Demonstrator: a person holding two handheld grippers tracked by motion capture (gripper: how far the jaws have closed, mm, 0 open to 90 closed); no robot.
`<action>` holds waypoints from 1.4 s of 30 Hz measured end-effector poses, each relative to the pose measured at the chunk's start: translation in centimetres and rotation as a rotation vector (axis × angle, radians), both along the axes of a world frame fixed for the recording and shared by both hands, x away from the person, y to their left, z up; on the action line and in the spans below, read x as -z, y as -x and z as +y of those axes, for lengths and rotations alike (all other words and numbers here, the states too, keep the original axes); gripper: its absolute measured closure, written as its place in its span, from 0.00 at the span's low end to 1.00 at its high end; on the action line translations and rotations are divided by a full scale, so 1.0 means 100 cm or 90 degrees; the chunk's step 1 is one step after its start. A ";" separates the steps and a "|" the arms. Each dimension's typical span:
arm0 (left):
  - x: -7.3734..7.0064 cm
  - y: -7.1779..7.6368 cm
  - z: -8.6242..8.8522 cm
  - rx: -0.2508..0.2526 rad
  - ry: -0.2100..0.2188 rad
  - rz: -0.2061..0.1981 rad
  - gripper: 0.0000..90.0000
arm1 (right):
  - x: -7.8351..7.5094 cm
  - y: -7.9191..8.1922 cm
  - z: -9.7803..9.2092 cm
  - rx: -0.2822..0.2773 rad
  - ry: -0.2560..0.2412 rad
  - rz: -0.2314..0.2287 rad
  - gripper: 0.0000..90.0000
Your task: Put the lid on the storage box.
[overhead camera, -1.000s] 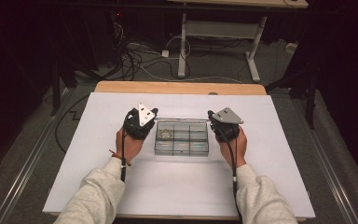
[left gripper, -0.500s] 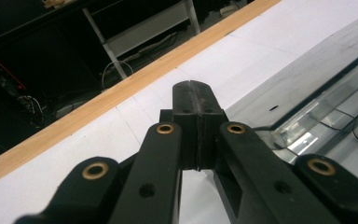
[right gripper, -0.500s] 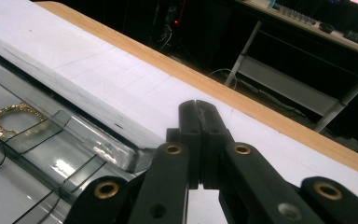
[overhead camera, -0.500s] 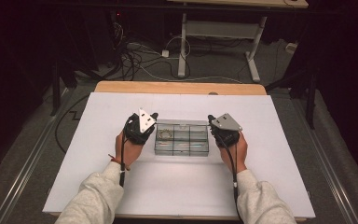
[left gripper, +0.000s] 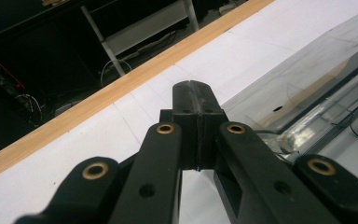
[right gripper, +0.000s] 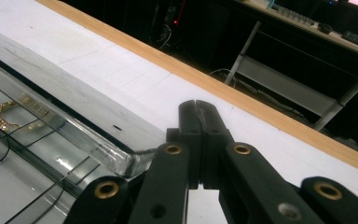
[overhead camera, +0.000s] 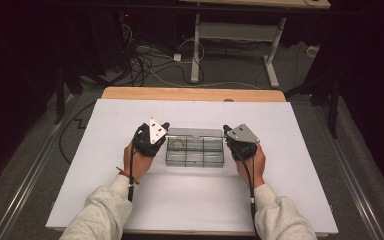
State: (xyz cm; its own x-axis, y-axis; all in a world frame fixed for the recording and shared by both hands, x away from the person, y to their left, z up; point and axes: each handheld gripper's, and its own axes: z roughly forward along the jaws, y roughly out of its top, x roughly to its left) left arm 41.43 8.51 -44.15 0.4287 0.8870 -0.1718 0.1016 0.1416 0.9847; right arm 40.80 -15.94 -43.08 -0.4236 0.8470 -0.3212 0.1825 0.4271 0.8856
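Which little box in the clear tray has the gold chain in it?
The far compartment next to the left hand-held gripper. The gold chain lies curled in it; the clear tray's other compartments look empty.

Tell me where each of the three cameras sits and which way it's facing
High view: above the person's side, looking forward and down at the white table; forearms, hands, left gripper and right gripper show.
Left gripper view: on that gripper, along its closed jaws toward the table's far edge.
Right gripper view: likewise, jaws closed.
Shared: the clear box.
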 end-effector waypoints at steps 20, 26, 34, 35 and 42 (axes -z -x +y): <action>0.001 0.001 0.000 0.001 -0.004 0.000 0.97 | 0.002 0.003 0.000 0.003 -0.005 -0.005 1.00; 0.005 0.003 0.001 0.007 -0.011 0.002 0.97 | 0.003 0.007 -0.002 -0.005 -0.008 -0.002 1.00; 0.009 0.008 0.002 0.019 -0.034 0.007 0.97 | 0.005 0.013 -0.005 -0.021 -0.007 0.002 1.00; 0.010 0.008 0.003 0.020 -0.034 0.007 0.97 | 0.005 0.014 -0.005 -0.025 -0.006 0.004 1.00; 0.009 0.016 0.003 0.049 -0.037 0.008 0.97 | 0.007 0.020 -0.010 -0.045 -0.014 0.014 1.00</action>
